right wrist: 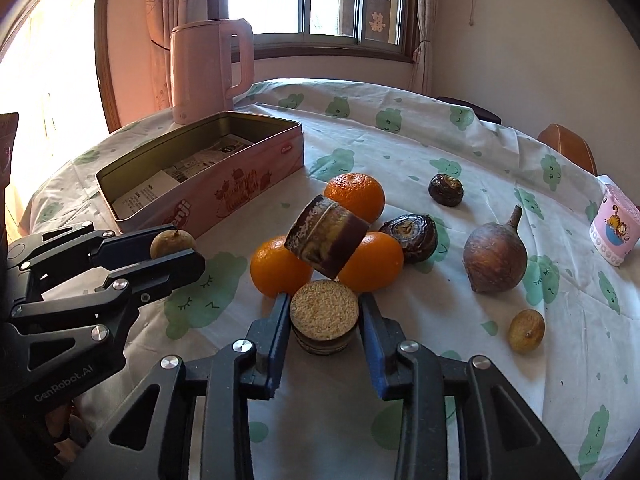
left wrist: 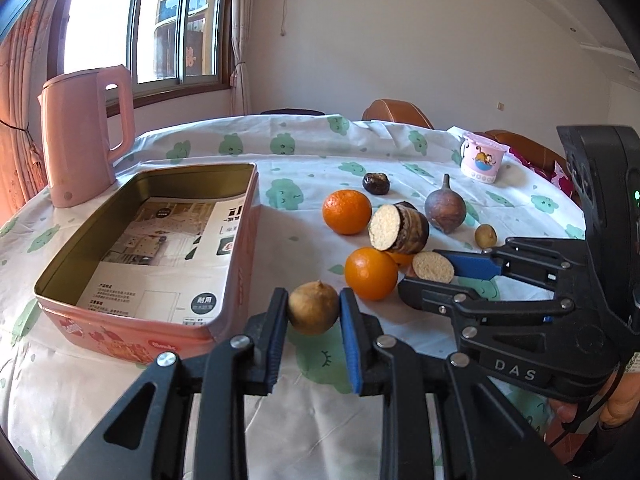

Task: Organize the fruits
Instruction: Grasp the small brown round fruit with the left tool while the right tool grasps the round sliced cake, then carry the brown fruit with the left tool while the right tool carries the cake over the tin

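My left gripper [left wrist: 313,300] is shut on a small tan round fruit [left wrist: 312,312], held just off the tablecloth beside the pink tin [left wrist: 240,240]. In the right wrist view that left gripper [right wrist: 178,248] shows at the left with the tan fruit [right wrist: 172,240]. My right gripper [right wrist: 325,304] is shut on a cut brown slice [right wrist: 324,314] with a pale face. A bigger cut chunk [right wrist: 326,236] leans on three oranges [right wrist: 354,196] [right wrist: 276,266] [right wrist: 374,260]. The tin [right wrist: 208,176] holds only printed paper.
A stemmed brown fruit [right wrist: 495,258], two dark round fruits [right wrist: 446,190] [right wrist: 412,236] and another small tan fruit [right wrist: 527,330] lie to the right. A pink kettle [left wrist: 86,140] stands behind the tin. A pink cartoon cup [left wrist: 480,160] sits at the far right edge.
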